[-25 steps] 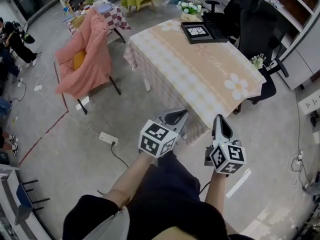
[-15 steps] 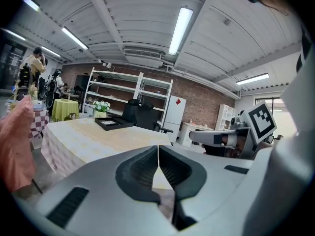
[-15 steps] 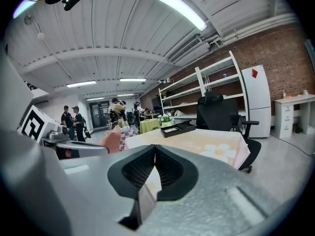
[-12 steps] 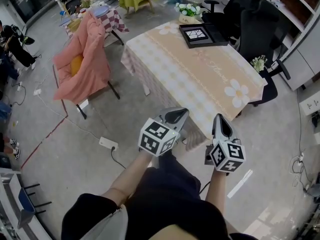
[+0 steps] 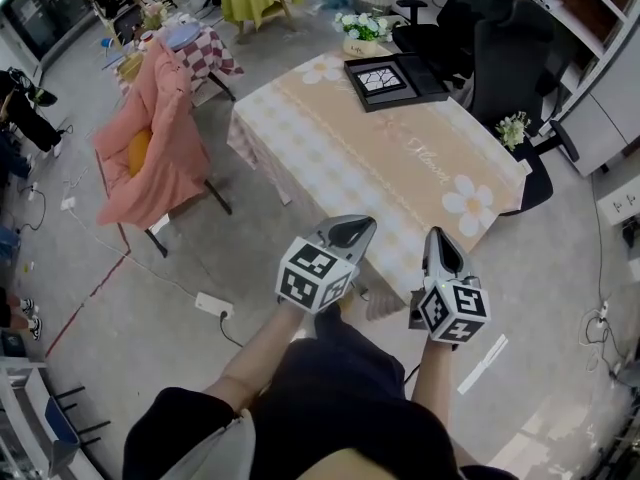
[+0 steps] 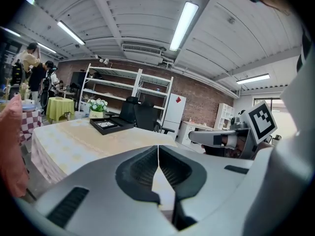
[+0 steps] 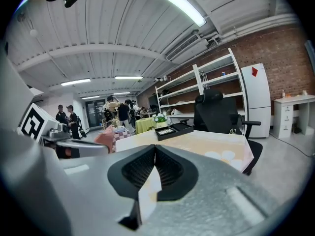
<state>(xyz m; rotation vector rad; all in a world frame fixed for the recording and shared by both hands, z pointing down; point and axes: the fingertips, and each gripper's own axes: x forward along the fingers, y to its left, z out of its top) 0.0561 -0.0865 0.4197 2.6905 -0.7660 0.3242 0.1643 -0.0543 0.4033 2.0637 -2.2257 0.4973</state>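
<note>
Head view has both grippers held out low in front of the person, side by side, pointing at the near corner of the cloth-covered table (image 5: 380, 158). The left gripper (image 5: 355, 226) has its jaws pressed together with nothing between them. The right gripper (image 5: 440, 236) is closed on nothing too. That corner falls roughly between the two, neither clearly nearer. From there the table's long axis runs ahead and to the left. The black tray (image 5: 385, 76) sits at its far end, near the potted flowers (image 5: 362, 30) and well apart from both grippers
</note>
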